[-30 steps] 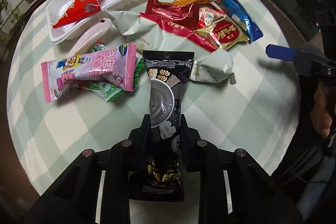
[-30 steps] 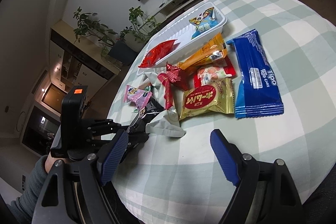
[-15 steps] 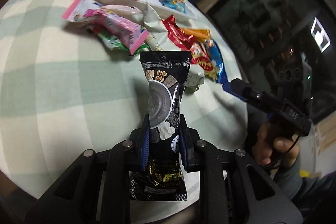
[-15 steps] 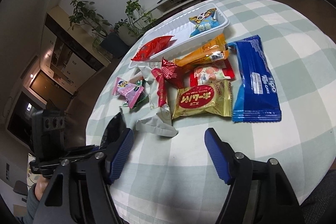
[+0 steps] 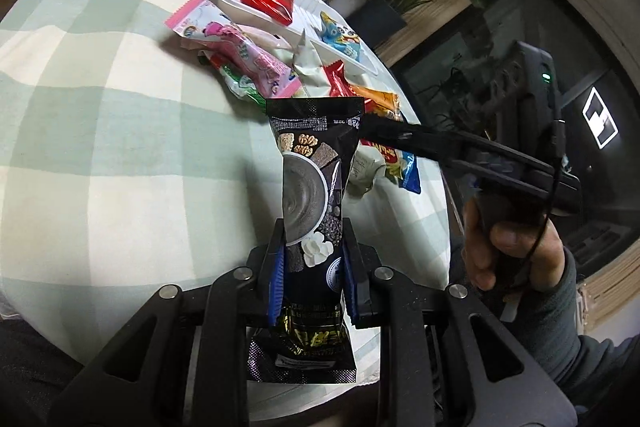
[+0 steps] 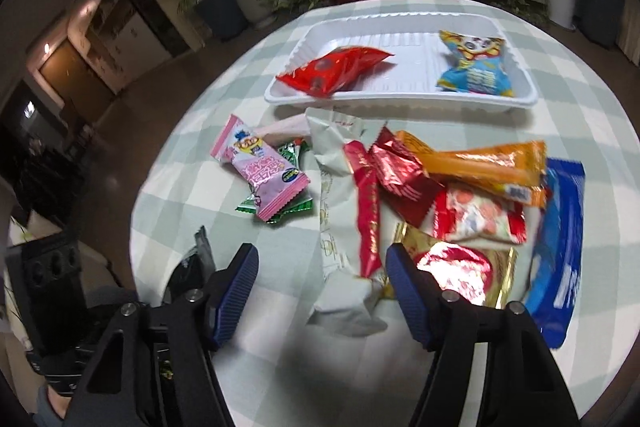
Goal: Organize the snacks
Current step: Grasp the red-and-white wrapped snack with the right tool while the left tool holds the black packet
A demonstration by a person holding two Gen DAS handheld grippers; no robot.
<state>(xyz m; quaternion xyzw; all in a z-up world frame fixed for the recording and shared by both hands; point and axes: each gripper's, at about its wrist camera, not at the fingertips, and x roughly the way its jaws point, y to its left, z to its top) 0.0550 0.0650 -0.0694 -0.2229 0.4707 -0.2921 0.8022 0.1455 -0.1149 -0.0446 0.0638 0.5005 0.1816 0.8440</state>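
Observation:
My left gripper [image 5: 312, 251] is shut on a black snack packet [image 5: 310, 179] with a bowl pictured on it, held upright above the checked table. In the left wrist view, one of the right gripper's dark fingers [image 5: 404, 137] reaches to the packet's top right corner. In the right wrist view my right gripper [image 6: 320, 267] has its jaws closing with nothing pressed between the blue pads. A pale crumpled wrapper [image 6: 340, 307] lies on the table under the gap. The black packet's top edge [image 6: 202, 251] shows just outside the left pad.
A white tray [image 6: 400, 99] at the back holds a red packet [image 6: 332, 71] and a blue cartoon packet [image 6: 472, 67]. A pink packet [image 6: 262, 171] over green ones lies left of a pile of red, orange [image 6: 480, 163], gold and blue [image 6: 560, 247] packets. A hand [image 5: 508, 251] holds the right gripper.
The left gripper swung and rolled with the black packet still in it. The right gripper came in over the near end of the pile, next to the packet's top, and its jaws narrowed.

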